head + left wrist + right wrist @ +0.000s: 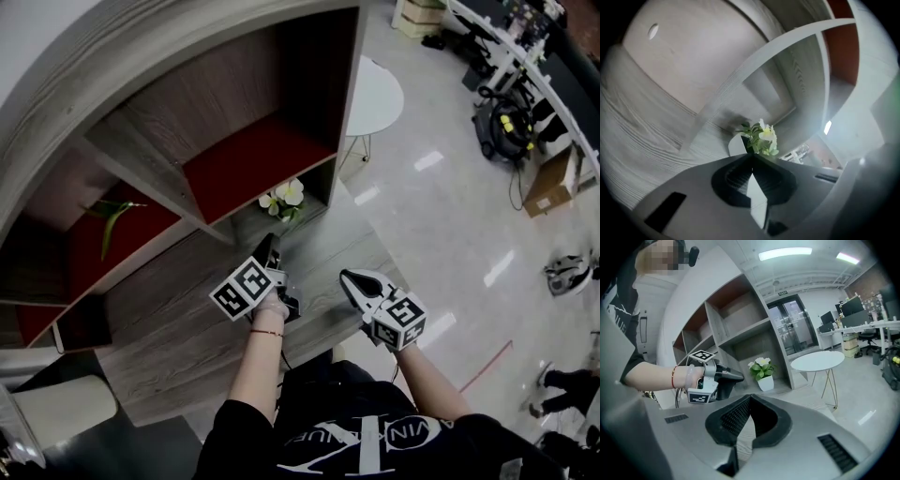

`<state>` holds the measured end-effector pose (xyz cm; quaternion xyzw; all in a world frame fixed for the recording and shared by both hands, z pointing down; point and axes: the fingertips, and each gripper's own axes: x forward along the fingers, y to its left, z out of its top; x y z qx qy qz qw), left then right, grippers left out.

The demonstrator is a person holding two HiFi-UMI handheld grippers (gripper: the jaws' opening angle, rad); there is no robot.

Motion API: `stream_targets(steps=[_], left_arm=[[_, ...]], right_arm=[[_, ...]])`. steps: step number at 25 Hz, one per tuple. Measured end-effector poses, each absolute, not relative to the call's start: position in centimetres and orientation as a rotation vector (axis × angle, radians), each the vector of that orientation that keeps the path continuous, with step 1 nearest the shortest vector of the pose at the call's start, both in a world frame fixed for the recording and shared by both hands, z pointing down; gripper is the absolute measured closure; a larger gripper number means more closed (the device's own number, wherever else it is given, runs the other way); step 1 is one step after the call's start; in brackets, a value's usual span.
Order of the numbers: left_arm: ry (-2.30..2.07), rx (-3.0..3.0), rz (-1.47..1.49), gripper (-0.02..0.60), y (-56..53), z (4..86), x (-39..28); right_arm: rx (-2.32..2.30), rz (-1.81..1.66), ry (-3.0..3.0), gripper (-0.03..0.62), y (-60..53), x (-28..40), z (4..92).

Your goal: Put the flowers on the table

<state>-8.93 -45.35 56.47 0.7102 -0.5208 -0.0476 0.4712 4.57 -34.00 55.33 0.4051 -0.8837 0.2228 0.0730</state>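
The flowers [284, 195], white blooms with green leaves in a small white pot, stand in the lowest shelf compartment. In the head view my left gripper [273, 243] points at them from just short of the pot, apart from it. In the left gripper view the flowers [762, 136] show right past the shut left gripper [751, 157], which holds nothing. My right gripper [348, 278] hangs to the right, further back. In the right gripper view its tips [749, 397] meet, shut and empty, with the flowers [761, 365] and the left gripper [723, 377] beyond them.
A round white table [375, 94] on thin legs stands on the glossy floor right of the shelf unit [234, 112]. A green leafy plant [111, 217] sits in a red-backed compartment at left. A wooden ledge [178, 309] runs below the shelves. Desks and equipment [511, 112] stand far right.
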Motion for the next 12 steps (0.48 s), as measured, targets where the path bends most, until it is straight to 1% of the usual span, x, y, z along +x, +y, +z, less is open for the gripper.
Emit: stream_targets(steps=[4, 12], left_arm=[[-1.305, 1.867, -0.017, 0.577, -43.9, 54.9, -9.3], [-1.372, 2.133, 0.074, 0.578, -40.7, 51.2, -10.5]], right_arm=[[1.218, 0.642, -2.67, 0.583, -33.6, 4.7, 54.1], [1.22, 0.579, -2.717, 0.583, -32.5, 4.4, 52.0]])
